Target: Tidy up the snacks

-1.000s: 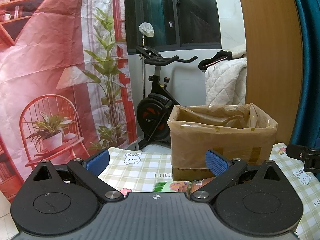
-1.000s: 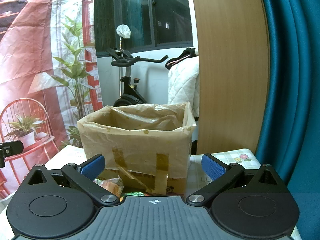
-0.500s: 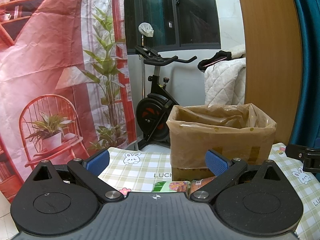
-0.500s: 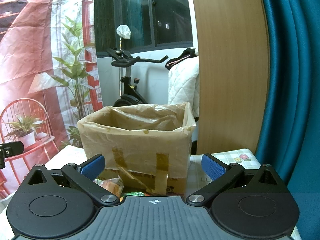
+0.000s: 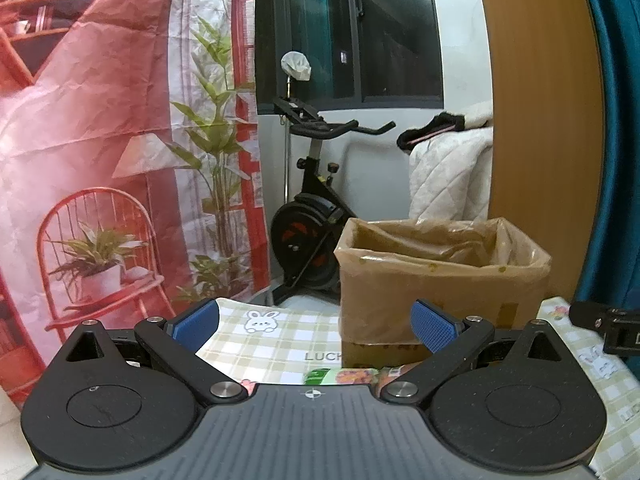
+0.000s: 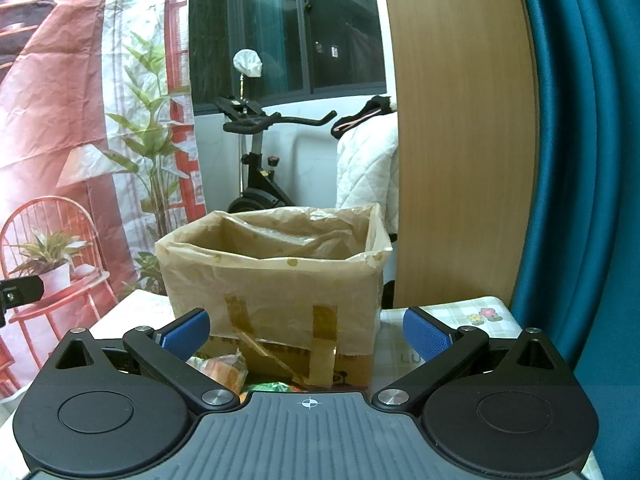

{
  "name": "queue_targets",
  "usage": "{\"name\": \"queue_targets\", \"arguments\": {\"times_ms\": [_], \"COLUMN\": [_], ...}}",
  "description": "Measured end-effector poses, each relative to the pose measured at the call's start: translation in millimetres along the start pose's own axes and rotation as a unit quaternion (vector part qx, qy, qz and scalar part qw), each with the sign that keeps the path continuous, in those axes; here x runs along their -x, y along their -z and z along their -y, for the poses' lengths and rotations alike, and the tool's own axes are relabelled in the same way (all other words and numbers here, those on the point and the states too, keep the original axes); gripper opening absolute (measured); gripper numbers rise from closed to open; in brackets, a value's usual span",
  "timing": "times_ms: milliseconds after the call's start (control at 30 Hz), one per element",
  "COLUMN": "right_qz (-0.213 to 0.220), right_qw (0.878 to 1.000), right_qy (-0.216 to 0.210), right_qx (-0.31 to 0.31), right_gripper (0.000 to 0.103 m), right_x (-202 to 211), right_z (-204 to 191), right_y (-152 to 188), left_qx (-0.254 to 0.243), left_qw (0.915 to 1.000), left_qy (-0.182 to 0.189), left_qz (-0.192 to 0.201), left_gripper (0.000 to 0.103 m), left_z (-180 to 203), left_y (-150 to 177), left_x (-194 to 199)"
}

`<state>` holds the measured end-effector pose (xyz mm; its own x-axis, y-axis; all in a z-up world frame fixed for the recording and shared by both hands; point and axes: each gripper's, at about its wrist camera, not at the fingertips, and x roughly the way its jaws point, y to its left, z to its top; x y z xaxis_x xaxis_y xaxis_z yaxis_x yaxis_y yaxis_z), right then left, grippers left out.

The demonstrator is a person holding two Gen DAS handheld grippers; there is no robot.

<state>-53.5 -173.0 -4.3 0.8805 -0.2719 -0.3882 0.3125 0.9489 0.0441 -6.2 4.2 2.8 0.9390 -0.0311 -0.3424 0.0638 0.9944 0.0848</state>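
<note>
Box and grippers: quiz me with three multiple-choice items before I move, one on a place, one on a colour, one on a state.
1. Where do the snack packets lie?
A. Inside the box
B. On the table in front of the box
C. On the bike

2. What colour are the gripper pads?
A. Blue
B. Red
C. White

3. What state are the two grippers in?
A. Both shut on packets
B. Left open, right shut
C. Both open and empty

Answers:
1 B: the packets show on the table at the foot of the box, seen just over each gripper body.
2 A: the pads are blue in both wrist views.
3 C: the left gripper and the right gripper each have their jaws wide apart with nothing between them.
</note>
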Motion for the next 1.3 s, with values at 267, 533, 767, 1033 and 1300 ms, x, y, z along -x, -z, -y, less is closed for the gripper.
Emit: {"name": "queue_targets", "arguments": {"times_ms": [267, 533, 767, 1033, 1300], "right_qz": [-0.002, -0.003, -0.047, -0.085, -0.104], "right_qw": [1.000, 1.000, 0.999, 0.995, 0.994], "right_qy": [-0.003, -0.011, -0.024, -0.044, -0.045], "right_qx": [-0.004, -0.005, -0.001, 0.013, 0.003], "right_gripper": [0.103, 0.103, 0.102, 0.102, 0.102], "right_x": [-2.1, -8.5, -21.8, -30.0, -30.7], "right_z": [1.5, -5.8, -19.0, -44.5, -40.3], "right_y": [6.4, 24.3, 64.6, 107.7, 115.1], "left_qx": [-0.017, 0.018, 0.013, -0.023, 0.000], "left_qw": [0.9993, 0.9998, 0.9970, 0.9859, 0.9684], "left_qy": [-0.034, 0.007, 0.046, 0.101, 0.163], "left_qz": [-0.008, 0.002, -0.061, -0.131, -0.189], "left_gripper": [0.103, 0.102, 0.102, 0.102, 0.102], "left_z": [-8.2, -24.1, -30.0, -24.6, -15.9], "left_y": [10.5, 29.9, 68.7, 113.7, 139.7], "left_x": [-11.3, -15.8, -30.1, -39.7, -50.8]}}
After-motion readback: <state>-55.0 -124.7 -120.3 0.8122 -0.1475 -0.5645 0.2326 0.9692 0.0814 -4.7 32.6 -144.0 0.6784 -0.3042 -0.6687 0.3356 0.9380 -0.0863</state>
